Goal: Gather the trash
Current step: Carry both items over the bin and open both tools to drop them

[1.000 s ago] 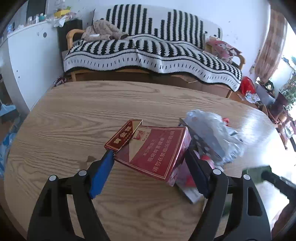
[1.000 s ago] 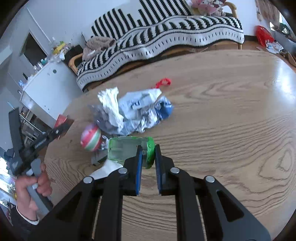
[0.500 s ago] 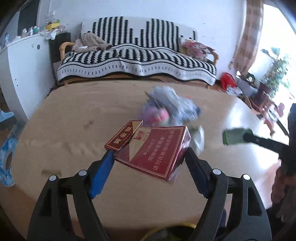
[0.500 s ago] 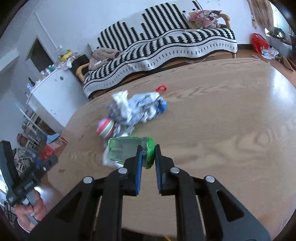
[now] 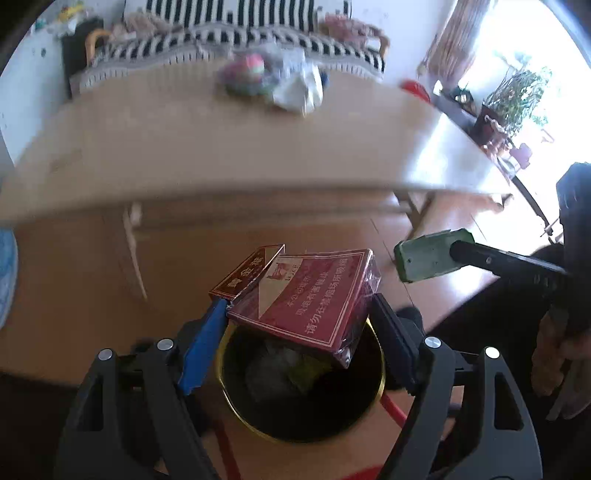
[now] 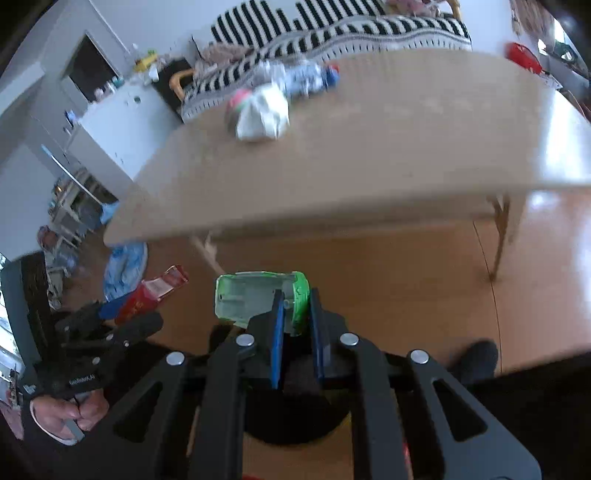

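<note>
My left gripper point(image 5: 299, 332) is shut on a red cigarette box point(image 5: 310, 299) with its lid flipped open, held just above a black trash bin point(image 5: 301, 391) with a gold rim and trash inside. My right gripper point(image 6: 295, 314) is shut on a crushed green plastic container point(image 6: 255, 295); it also shows in the left wrist view point(image 5: 428, 254), to the right of the bin. In the right wrist view the left gripper point(image 6: 122, 314) with the box is at lower left. More trash, a white wad point(image 6: 264, 116) and a pink-green ball point(image 5: 245, 72), lies on the wooden table point(image 5: 184, 147).
The table edge point(image 6: 332, 206) and its legs point(image 6: 498, 236) stand ahead over a wooden floor. A striped sofa point(image 6: 332, 29) is behind the table, a white cabinet point(image 6: 110, 125) to the left, potted plants point(image 5: 517, 96) to the right.
Both grippers have pulled back off the table and dropped low. The cigarette box is now over the trash bin, and the green container is beside it. Both grips are unchanged.
</note>
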Available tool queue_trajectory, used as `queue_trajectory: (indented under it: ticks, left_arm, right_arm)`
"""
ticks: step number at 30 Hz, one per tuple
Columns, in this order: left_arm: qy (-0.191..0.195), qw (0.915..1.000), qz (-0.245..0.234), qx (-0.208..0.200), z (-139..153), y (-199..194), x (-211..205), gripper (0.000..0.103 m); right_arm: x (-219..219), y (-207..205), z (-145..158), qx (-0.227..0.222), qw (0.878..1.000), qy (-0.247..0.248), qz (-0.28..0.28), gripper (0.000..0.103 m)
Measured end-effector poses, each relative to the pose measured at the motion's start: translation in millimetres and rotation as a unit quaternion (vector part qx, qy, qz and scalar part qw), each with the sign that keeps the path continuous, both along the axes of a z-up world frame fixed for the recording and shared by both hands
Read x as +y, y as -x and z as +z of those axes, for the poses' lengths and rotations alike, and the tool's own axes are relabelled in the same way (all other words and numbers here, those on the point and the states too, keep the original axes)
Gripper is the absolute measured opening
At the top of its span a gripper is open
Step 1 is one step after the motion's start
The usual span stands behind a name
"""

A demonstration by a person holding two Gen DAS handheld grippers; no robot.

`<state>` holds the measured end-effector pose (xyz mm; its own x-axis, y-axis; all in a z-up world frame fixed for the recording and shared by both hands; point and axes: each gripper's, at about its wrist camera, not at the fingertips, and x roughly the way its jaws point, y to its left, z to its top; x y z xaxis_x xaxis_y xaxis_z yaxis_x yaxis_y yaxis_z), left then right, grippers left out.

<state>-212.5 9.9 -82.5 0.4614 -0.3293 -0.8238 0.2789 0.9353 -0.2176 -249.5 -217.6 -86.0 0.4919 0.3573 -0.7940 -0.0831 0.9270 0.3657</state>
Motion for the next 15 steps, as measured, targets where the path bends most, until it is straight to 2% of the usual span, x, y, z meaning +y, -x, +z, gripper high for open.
queue_trajectory:
  ticks: [2, 15]
  left_arm:
    - [0.0, 0.9997, -0.009, 0.023, -12.6, 10.2, -3.4, 0.076]
    - [-0.018, 0.9979, -0.031, 0.053, -33.1, 12.2, -11.5, 0.078]
  right_arm:
    - [6.3, 10.4, -4.8, 0.006, 1.0, 0.003, 0.002, 0.014]
    - [7.9, 13.6, -8.6, 0.013, 1.0, 0.013, 0.002, 0.014]
